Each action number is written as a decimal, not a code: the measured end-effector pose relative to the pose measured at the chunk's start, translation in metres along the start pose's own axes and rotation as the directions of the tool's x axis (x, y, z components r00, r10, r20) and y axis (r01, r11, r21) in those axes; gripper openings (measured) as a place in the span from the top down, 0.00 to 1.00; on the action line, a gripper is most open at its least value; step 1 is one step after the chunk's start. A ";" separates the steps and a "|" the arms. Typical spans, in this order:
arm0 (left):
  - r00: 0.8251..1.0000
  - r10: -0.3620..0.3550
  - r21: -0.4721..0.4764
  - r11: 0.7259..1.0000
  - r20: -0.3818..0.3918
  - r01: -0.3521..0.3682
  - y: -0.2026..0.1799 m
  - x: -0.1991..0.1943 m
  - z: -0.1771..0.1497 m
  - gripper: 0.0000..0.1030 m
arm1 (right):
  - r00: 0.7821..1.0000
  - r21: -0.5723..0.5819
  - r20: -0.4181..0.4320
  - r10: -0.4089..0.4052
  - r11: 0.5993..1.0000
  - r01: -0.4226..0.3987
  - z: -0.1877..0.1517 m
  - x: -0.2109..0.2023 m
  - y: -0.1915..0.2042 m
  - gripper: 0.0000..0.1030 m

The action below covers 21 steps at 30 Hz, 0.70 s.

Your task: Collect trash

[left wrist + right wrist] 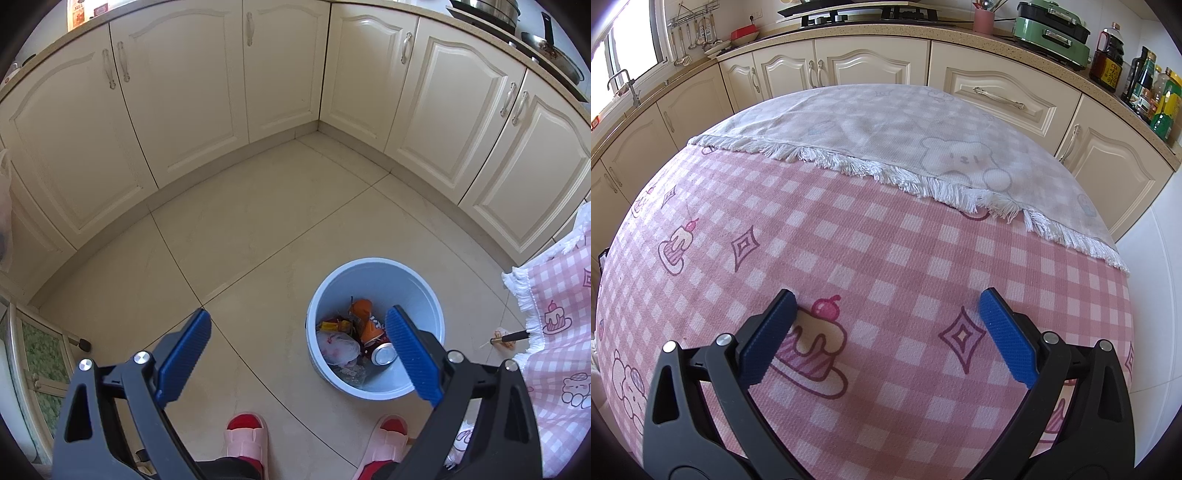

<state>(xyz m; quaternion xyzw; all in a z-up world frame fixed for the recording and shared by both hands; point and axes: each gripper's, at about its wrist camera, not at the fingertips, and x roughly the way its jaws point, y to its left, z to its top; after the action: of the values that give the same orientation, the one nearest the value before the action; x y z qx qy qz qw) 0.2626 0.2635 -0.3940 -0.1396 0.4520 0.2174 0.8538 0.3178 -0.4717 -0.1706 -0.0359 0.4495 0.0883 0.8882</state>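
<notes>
Seen from the left wrist, the left claw [299,325] hangs above the tiled floor [258,229], jaws spread wide and gripping nothing. Toward 3 o'clock from its middle, partly behind the right-hand blue pad, stands the pale blue bin [373,273], upright on the floor. It already holds trash: an orange packet [364,317], a crumpled white bag [338,345], a silver can [384,354] lying on its side and a few yellow wrappers [334,325]. Further toward 3 o'clock, a small scrap of litter [503,338] lies on the floor just beside the fringe of the pink checked cloth [561,295]; what it is cannot be made out.

Seen from the right wrist, the right claw [886,306] is likewise spread and empty, poised low over the cloth-covered surface [886,240], where no trash shows.

That floor scrap looks like the remaining piece. To take it well, bring a claw down squarely over it, jaws either side, clear of the fringe, and pinch gently, since something so small may slip or tear. Then release it over the bin's mouth.
</notes>
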 end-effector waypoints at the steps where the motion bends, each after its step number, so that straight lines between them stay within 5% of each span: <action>1: 1.000 0.000 0.002 1.000 0.000 0.000 0.000 0.000 0.000 0.09 | 1.000 0.000 0.000 0.000 1.000 0.000 0.000 0.000 0.000 0.06; 21: 1.000 0.002 0.011 1.000 0.000 -0.002 -0.002 0.000 0.001 0.09 | 1.000 0.000 0.000 0.000 1.000 0.000 0.000 0.000 0.000 0.06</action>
<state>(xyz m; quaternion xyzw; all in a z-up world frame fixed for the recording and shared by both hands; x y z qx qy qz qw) 0.2647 0.2621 -0.3931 -0.1343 0.4534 0.2157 0.8543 0.3176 -0.4719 -0.1706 -0.0359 0.4495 0.0883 0.8882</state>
